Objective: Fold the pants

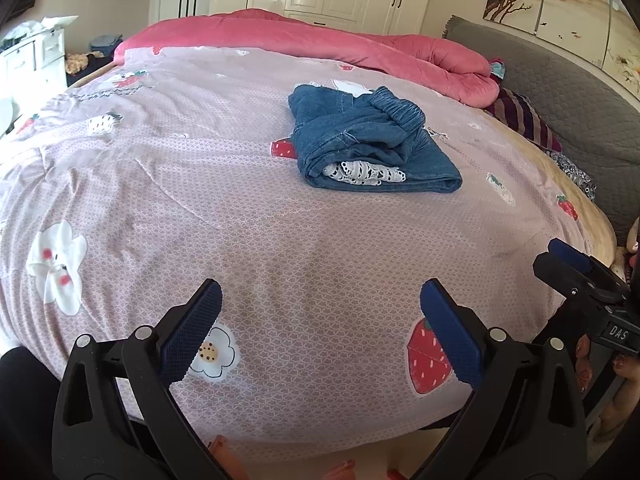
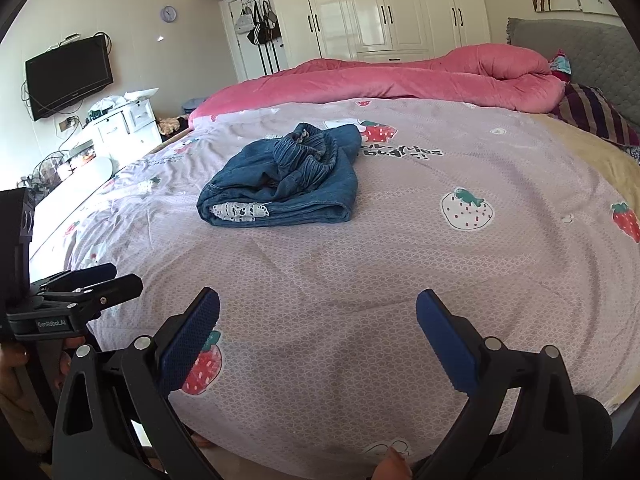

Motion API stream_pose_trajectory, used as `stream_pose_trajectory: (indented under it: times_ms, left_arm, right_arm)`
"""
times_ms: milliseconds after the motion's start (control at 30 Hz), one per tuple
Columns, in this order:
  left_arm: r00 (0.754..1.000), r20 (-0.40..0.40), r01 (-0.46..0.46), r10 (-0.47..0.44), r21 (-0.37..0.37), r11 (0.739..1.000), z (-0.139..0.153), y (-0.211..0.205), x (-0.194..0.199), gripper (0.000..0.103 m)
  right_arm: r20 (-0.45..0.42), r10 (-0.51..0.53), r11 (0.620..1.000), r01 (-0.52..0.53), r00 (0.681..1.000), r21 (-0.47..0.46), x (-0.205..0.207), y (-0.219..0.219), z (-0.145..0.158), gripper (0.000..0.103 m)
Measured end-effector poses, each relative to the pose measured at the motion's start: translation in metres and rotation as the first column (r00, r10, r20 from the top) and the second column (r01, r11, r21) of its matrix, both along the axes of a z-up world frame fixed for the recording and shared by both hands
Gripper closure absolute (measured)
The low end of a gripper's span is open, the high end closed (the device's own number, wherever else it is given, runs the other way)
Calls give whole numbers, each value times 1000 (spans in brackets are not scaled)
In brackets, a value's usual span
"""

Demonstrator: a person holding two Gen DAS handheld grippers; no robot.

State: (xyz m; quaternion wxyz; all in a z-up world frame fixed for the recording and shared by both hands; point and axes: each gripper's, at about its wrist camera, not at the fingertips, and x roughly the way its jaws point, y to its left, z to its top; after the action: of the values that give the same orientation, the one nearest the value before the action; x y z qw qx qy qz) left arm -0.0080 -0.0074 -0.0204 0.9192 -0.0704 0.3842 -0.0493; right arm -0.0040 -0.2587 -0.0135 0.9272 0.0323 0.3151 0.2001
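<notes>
Blue denim pants (image 1: pixel 368 140) lie folded into a thick bundle on the pink strawberry-print bedspread (image 1: pixel 240 216), with white lace trim showing at the near fold and the elastic waistband on top. The right wrist view shows the same pants (image 2: pixel 288 184) at centre left. My left gripper (image 1: pixel 320 300) hovers open over the bed's near edge, well short of the bundle, with nothing between its blue pads. My right gripper (image 2: pixel 318 312) is open and empty too, also near the front edge. Each gripper shows at the side of the other's view.
A rolled pink quilt (image 1: pixel 320 40) runs along the far side of the bed. A striped pillow (image 1: pixel 524 120) and grey headboard (image 1: pixel 580 92) are at the right. White drawers (image 2: pixel 124 128) and a wall TV (image 2: pixel 68 76) stand left of the bed; wardrobes behind.
</notes>
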Motion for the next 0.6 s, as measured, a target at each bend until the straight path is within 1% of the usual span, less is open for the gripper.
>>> stream_pose_trajectory:
  times_ms: [300,600]
  left_arm:
    - [1000,-2,9,-9,9,1000,0,-2,-1,10]
    - [1000,-15,-3,4,11,1000,-1,-2,0,10]
  right_arm:
    - [-5,-2,1000,2,1000,12,-1,0,1,5]
    - [-8,3,1000,-3,1000,13,-2,1,1,5]
